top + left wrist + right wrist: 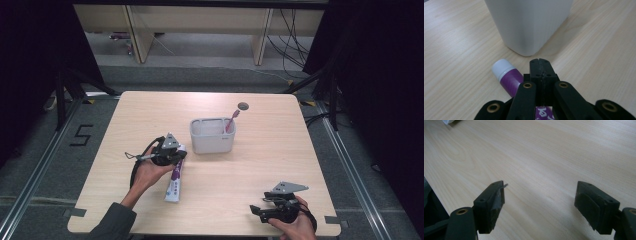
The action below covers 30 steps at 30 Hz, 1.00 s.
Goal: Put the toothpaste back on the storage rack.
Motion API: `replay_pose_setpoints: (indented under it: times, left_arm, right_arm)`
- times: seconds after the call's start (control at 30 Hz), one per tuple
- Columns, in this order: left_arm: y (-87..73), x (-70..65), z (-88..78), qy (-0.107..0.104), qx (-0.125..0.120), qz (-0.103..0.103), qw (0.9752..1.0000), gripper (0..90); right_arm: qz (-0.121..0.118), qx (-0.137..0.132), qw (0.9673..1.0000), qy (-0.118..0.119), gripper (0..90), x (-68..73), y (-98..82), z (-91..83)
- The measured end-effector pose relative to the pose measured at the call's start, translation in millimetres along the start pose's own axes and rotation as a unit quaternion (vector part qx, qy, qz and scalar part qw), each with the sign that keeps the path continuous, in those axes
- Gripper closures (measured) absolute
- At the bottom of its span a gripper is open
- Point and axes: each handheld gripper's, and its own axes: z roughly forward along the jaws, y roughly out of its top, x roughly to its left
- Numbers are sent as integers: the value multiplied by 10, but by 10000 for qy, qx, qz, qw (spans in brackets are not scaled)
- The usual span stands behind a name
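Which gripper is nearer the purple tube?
Left. The left gripper sits right over the purple tube, jaws shut; the right gripper is off at the table's near right edge, jaws open.

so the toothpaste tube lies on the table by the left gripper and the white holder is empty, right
Not quite: the white holder is not empty. The high view shows a pink toothbrush standing in it. The toothpaste tube does lie on the table by the left gripper.

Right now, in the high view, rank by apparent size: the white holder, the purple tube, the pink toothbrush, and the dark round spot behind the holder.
1. White holder, largest.
2. Purple tube, long and narrow, partly under the left gripper.
3. Pink toothbrush; just its top pokes out of the holder, so full length is unknown.
4. Dark round spot, smallest, though close to the toothbrush's visible part.
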Motion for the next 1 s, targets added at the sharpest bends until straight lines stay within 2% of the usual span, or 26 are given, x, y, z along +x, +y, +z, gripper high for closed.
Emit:
replay_pose_setpoints:
  times: [0.1,0.2,0.37,0.4,0.47,0.73,1.0]
  left_arm:
    - [15,26,67,29,121,42,9999,898]
    - [18,46,114,52,159,-17,9999,898]
    - [36,70,160,84,202,0,9998,898]
    - [45,73,170,77,232,27,9997,898]
    - [58,80,190,90,239,44,9997,898]
    - [54,157,263,143,301,-55,9994,898]
    - [44,178,291,174,408,-37,9990,897]
  right_arm:
    - [31,-2,10000,-20,248,10,1,-9]
    - [-4,0,10000,-38,248,3,0,-5]
    - [19,16,10000,-13,248,7,-1,-3]
    - [154,53,9999,4,248,29,-3,-5]
    - [33,35,10000,38,248,17,2,2]
    - [36,37,10000,48,248,15,0,2]
    - [31,34,10000,68,249,18,3,-1]
